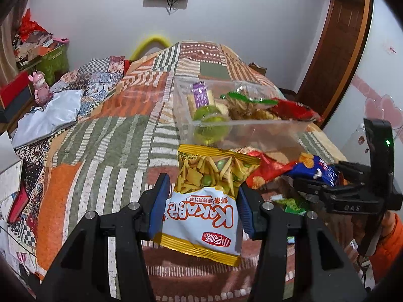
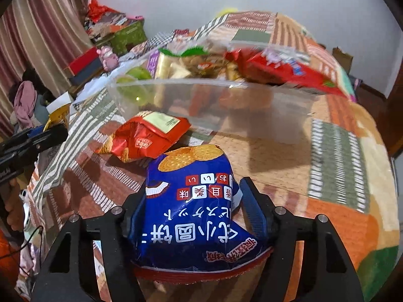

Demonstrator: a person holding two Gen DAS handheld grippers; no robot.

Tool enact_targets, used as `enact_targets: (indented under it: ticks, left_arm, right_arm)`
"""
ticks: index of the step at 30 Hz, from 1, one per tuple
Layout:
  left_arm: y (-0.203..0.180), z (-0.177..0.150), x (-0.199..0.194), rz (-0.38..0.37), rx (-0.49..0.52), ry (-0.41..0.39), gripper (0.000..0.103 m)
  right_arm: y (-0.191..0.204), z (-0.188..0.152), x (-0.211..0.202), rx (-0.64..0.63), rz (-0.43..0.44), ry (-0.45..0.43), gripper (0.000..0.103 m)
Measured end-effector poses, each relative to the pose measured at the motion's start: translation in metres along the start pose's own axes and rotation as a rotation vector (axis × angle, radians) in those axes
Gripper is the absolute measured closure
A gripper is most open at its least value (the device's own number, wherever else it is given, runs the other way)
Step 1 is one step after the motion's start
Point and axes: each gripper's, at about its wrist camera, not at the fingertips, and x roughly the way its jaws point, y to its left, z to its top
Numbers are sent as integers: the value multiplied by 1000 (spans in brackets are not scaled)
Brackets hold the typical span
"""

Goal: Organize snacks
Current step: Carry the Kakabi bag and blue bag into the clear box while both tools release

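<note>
Left wrist view shows the left gripper (image 1: 201, 198) pinching a yellow-white snack bag (image 1: 205, 196), its long axis pointing toward the clear plastic box (image 1: 241, 130) just ahead. Right of it, the right gripper (image 2: 192, 201) has a blue biscuit bag (image 2: 194, 209) between its pads, long axis also toward the box, but I cannot tell if the pads press it.

My left hand-held gripper (image 1: 201, 201) holds shrimp-stick packet (image 1: 204, 196) before bin (image 1: 241, 125) on bed (image 1: 100, 138). My right hand-held gripper (image 2: 194, 206) around biscuit bag (image 2: 191, 201); chip bag (image 2: 148, 138) lies between it and bin. 4-odd snacks in bin.
</note>
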Motion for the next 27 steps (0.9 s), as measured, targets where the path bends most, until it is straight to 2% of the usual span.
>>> enact_targets:
  ticks: [7,14,20,27]
  left_arm:
    - [-9,27,-6,-12,1,-56,53]
    - [-19,58,-5,-20,6,-106,53]
    - [-29,87,6,-23,31,-131,53]
    - [-34,122,29,-10,60,-157,53]
  right_arm:
    - [-2,8,-37,8,-7,-103,39]
    - [1,36,-69,2,-10,-228,39]
    - [-9,61,-72,24,-28,-283,39]
    - [-28,91,-57,58,-41,-292,39]
